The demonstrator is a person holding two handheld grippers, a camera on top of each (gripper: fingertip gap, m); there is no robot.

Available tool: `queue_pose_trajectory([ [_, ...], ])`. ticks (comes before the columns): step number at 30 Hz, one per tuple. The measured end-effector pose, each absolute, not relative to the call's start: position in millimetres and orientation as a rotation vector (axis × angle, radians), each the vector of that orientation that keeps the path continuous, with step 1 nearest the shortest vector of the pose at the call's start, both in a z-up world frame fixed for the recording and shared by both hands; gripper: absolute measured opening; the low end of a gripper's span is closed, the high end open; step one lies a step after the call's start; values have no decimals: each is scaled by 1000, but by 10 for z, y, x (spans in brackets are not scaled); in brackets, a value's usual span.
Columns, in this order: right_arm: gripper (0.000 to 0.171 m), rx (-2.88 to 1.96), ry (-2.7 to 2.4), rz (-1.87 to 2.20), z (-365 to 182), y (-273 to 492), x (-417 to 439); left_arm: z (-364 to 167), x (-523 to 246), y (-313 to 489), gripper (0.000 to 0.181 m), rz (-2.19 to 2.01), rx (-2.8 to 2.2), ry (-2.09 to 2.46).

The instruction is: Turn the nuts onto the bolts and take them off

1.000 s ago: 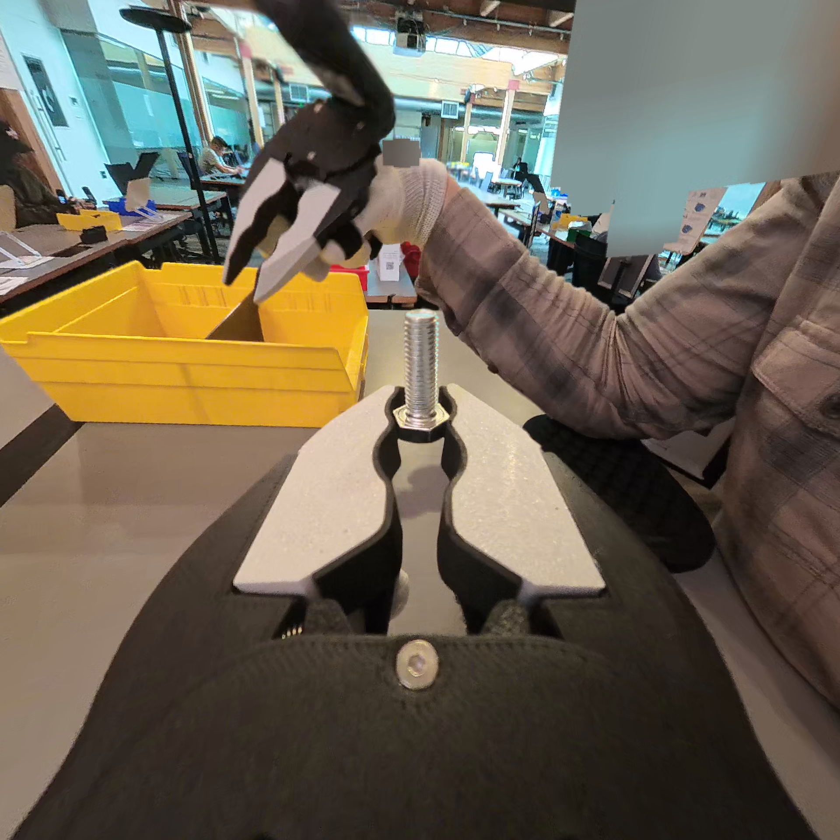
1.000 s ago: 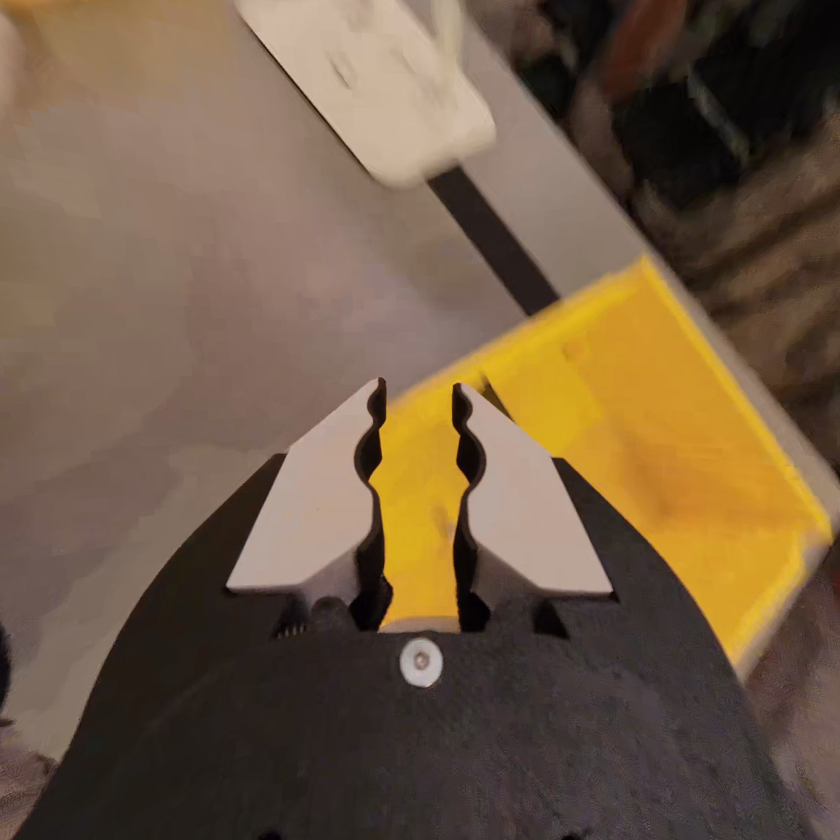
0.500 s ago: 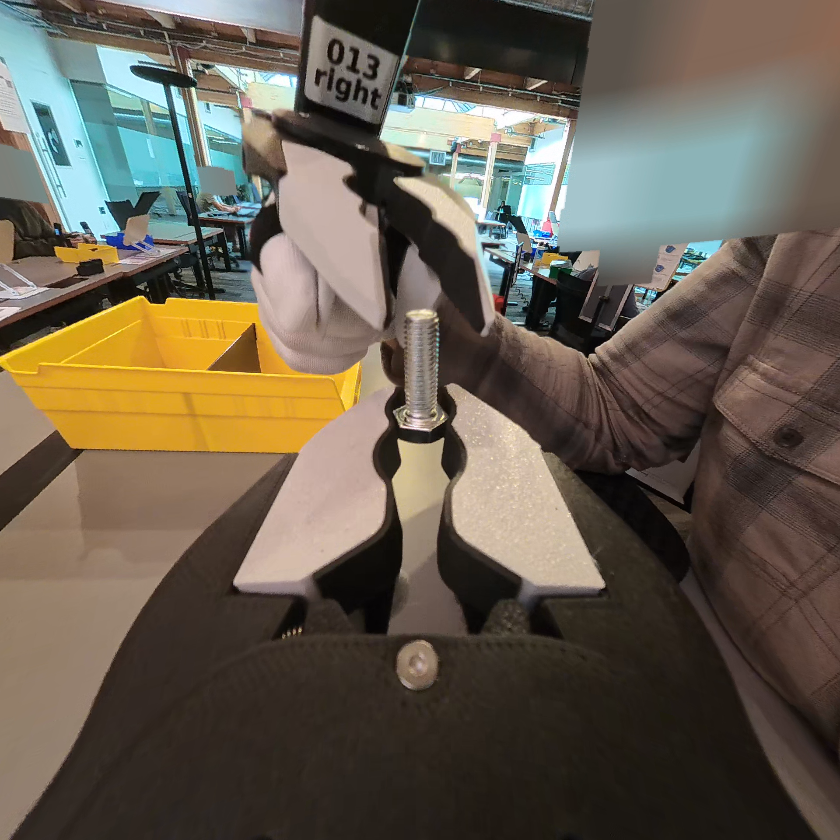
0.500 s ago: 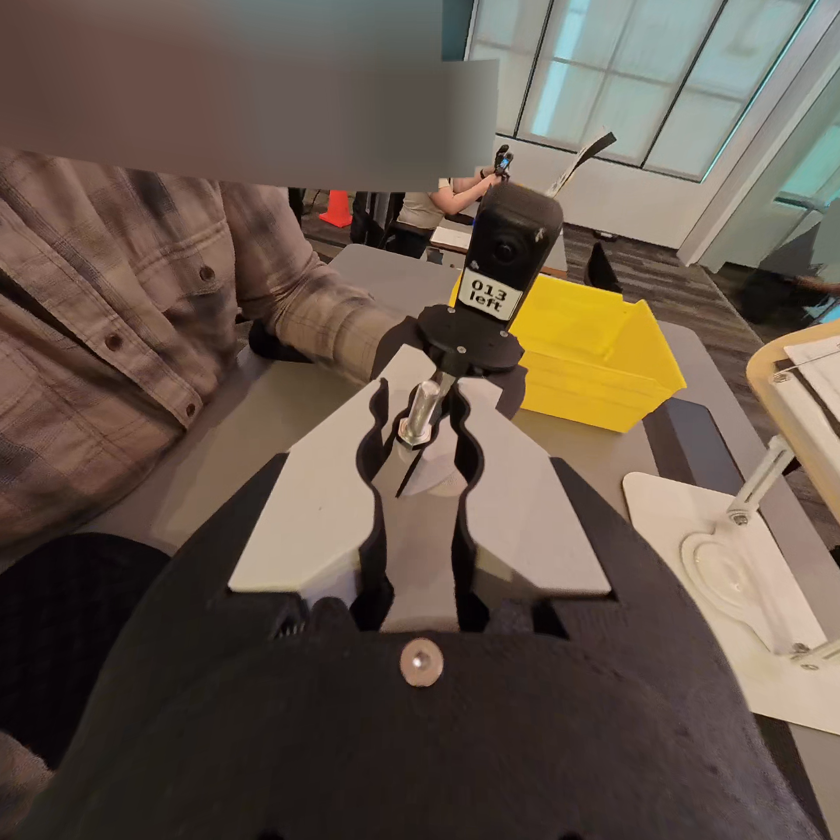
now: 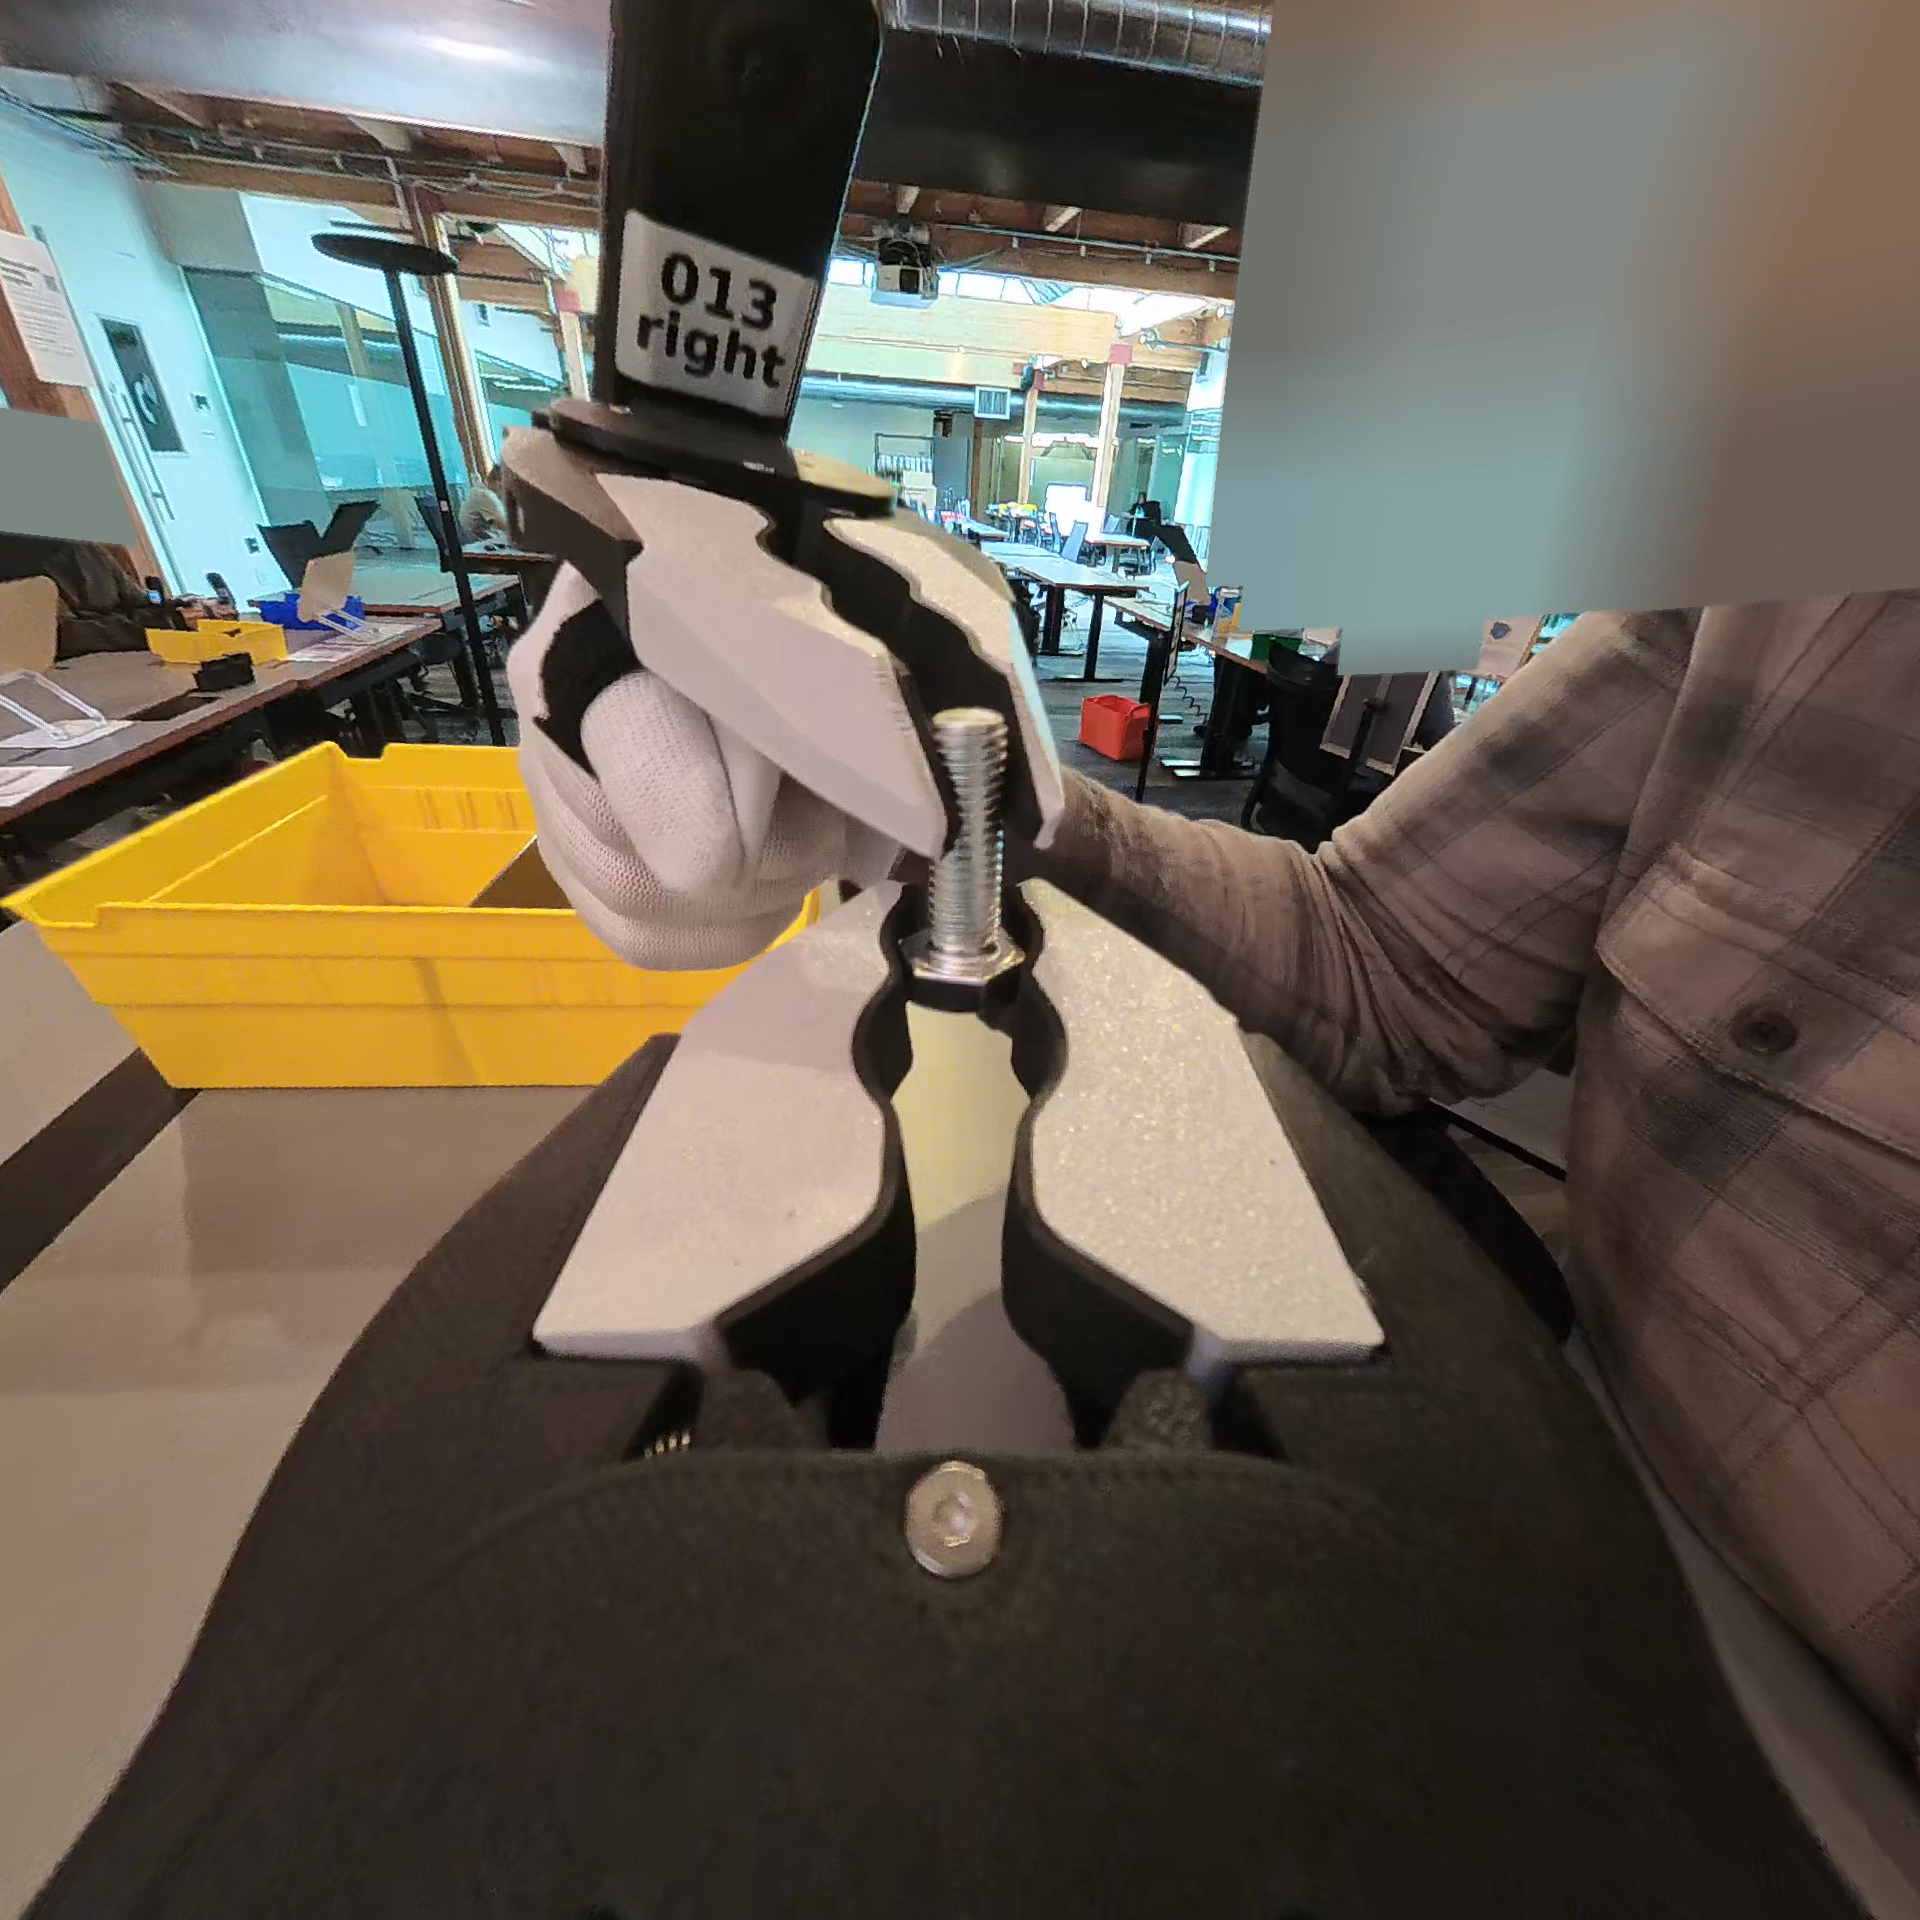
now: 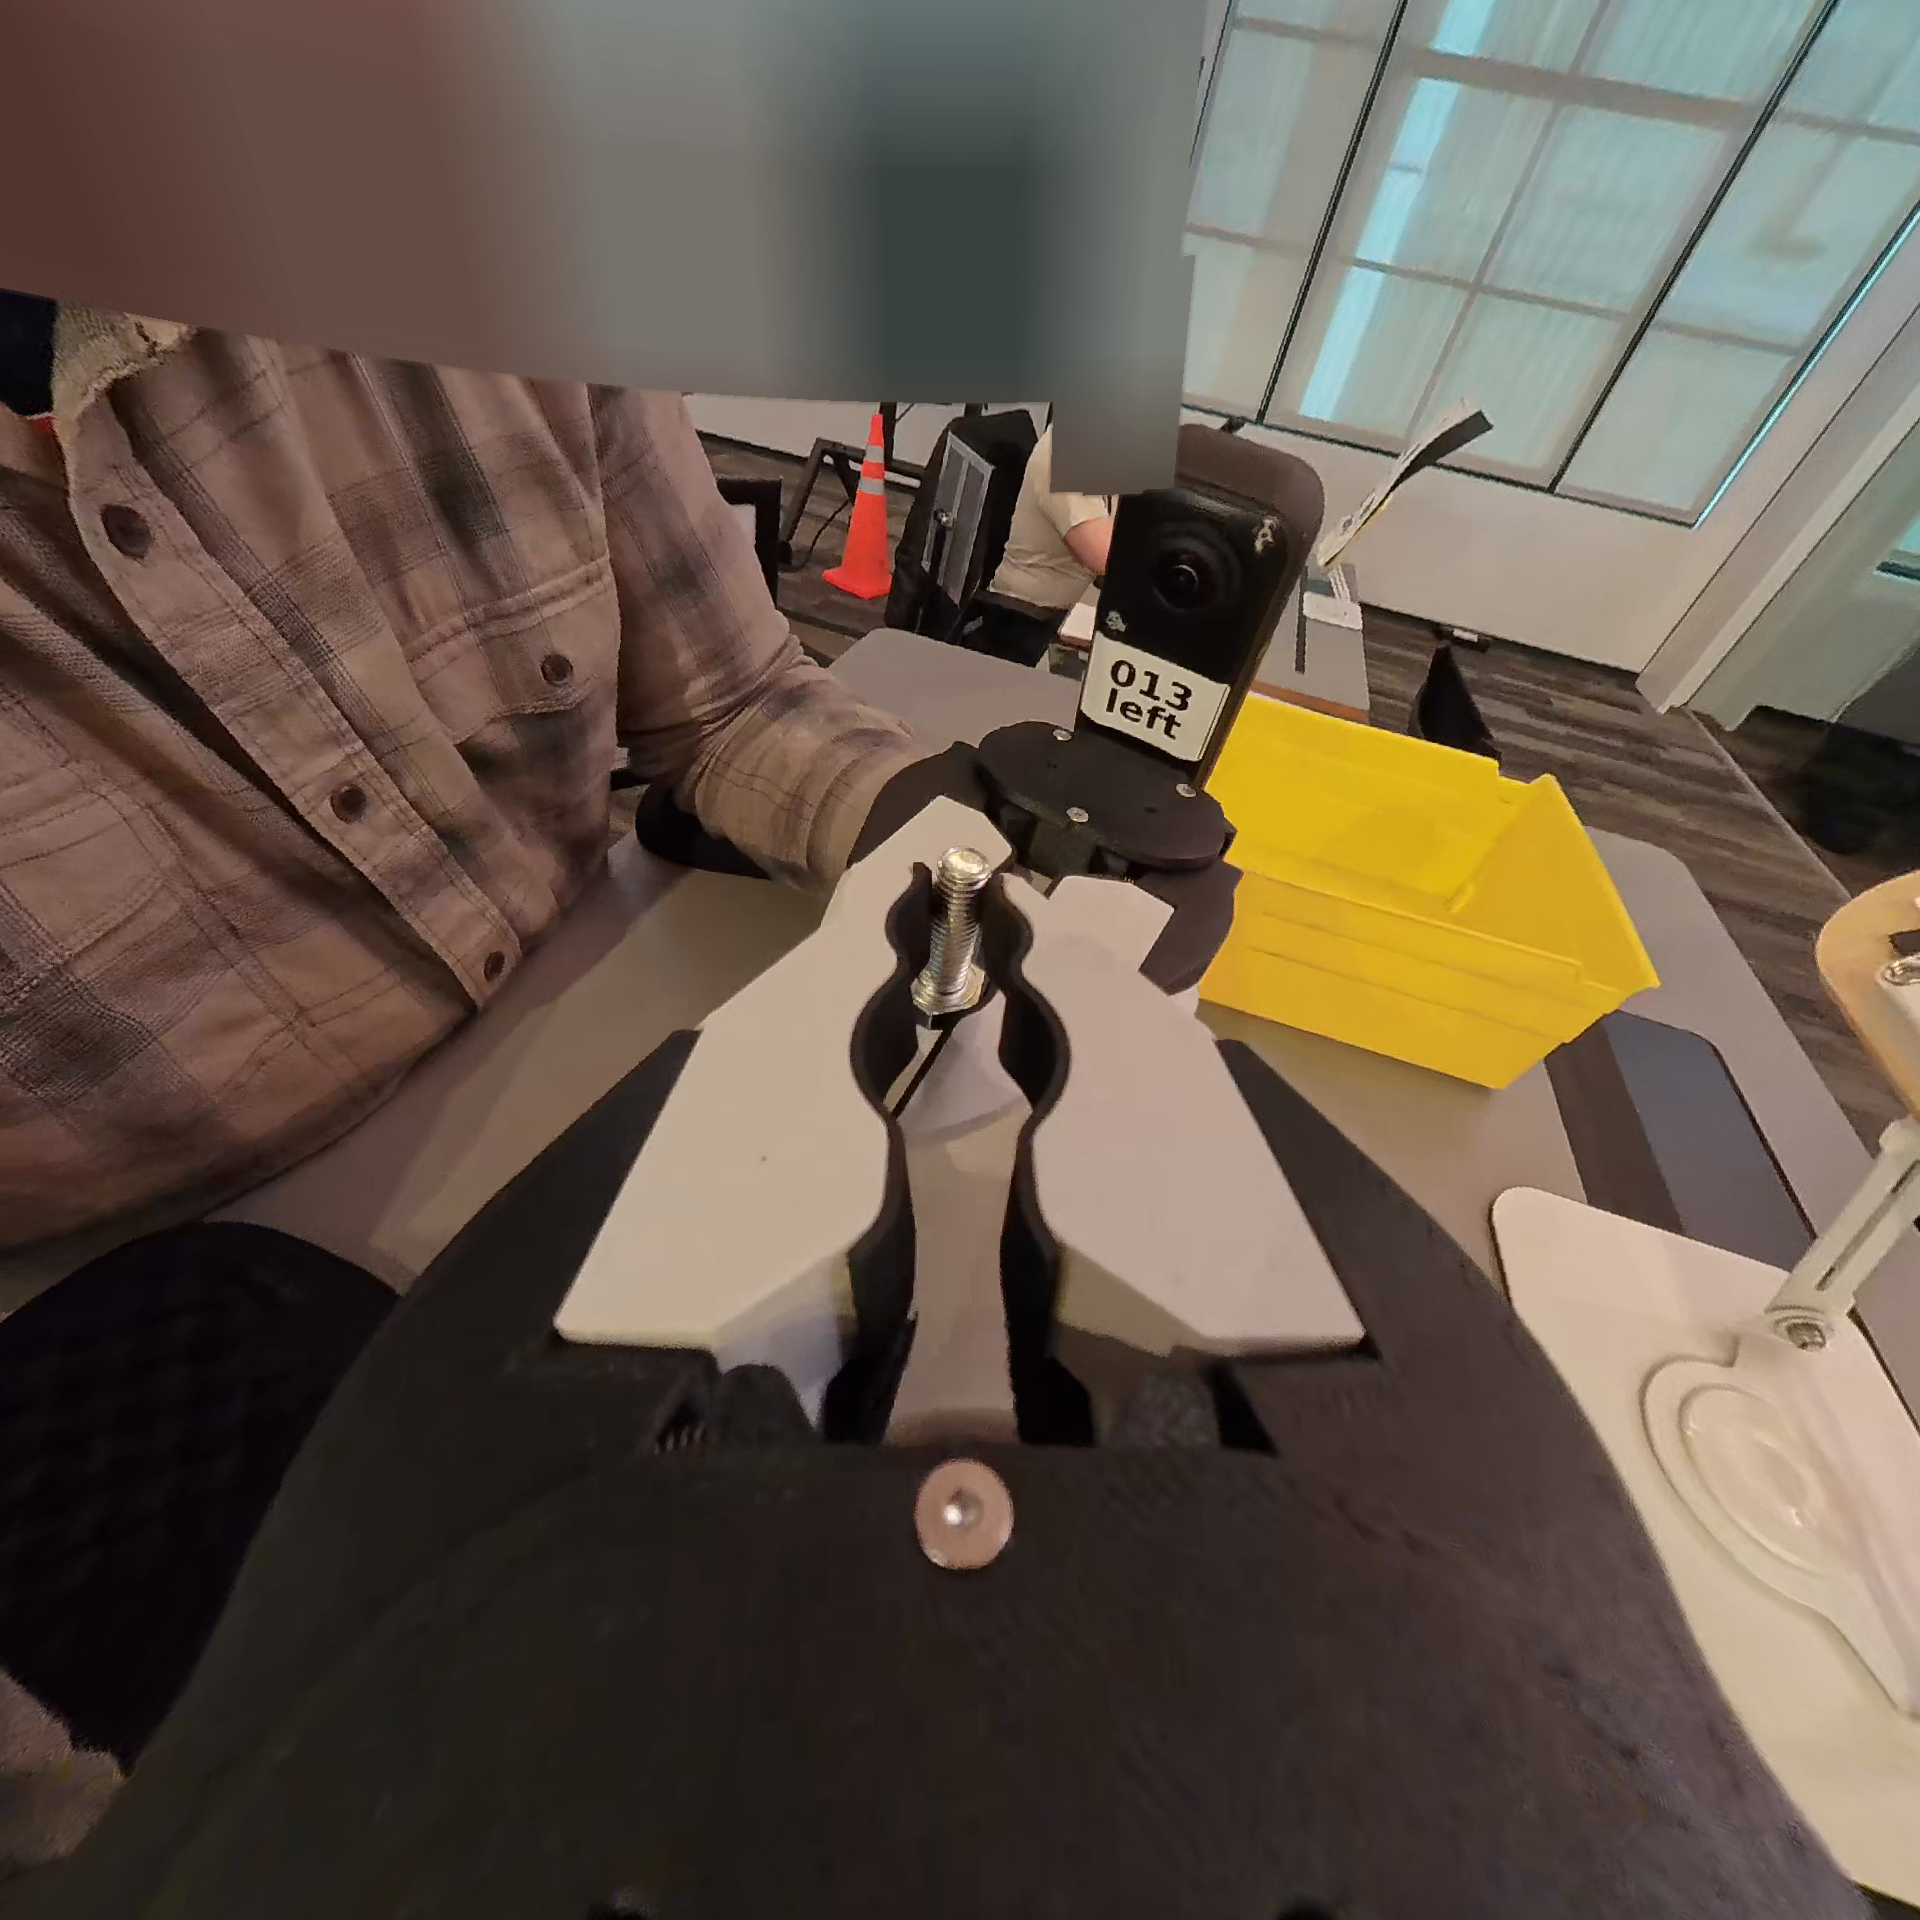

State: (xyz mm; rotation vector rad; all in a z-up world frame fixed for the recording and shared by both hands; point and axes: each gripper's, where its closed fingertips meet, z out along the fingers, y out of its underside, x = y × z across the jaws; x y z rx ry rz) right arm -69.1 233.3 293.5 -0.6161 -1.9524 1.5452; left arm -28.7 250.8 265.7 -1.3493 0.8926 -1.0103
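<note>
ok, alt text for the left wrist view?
The left gripper clamps the hex head of an upright silver threaded bolt, while the right gripper, in a white-gloved hand, straddles its shaft from above. A yellow plastic bin sits behind on the grey table.

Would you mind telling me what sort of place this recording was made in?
Probably a large open-plan workshop or lab office: rows of desks stretch back under exposed ceiling beams, with a yellow parts bin on the table and an orange cone nearby.

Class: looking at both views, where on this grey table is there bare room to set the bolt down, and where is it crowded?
Free: the grey table in front of the yellow bin, left of the left gripper. Crowded: around the bolt, where the right gripper closes in; the white base plate fills the far end.
</note>
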Motion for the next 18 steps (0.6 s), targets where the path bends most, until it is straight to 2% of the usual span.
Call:
queue_pose_trajectory([
  [5,7,-608,-1842,1535,3099,2436,-707,2694,-301,2543,42,-943,-1355,884],
  [7,7,-662,-1748,1470,3192,2641,-719,2687,-328,2605,47,-882,-1373,868],
  [9,8,-779,-1617,1354,3282,3004,-713,2700,-388,2675,39,-835,-1378,832],
  [12,7,-1056,-1412,1038,3248,3820,-577,2716,-471,2744,8,-787,-1370,795],
  [15,7,-1342,-1280,697,2927,4621,-215,2694,-509,2795,1,-762,-1384,776],
  [18,7,-1564,-1150,534,2608,5157,158,2631,-503,2847,1,-715,-1415,776],
])
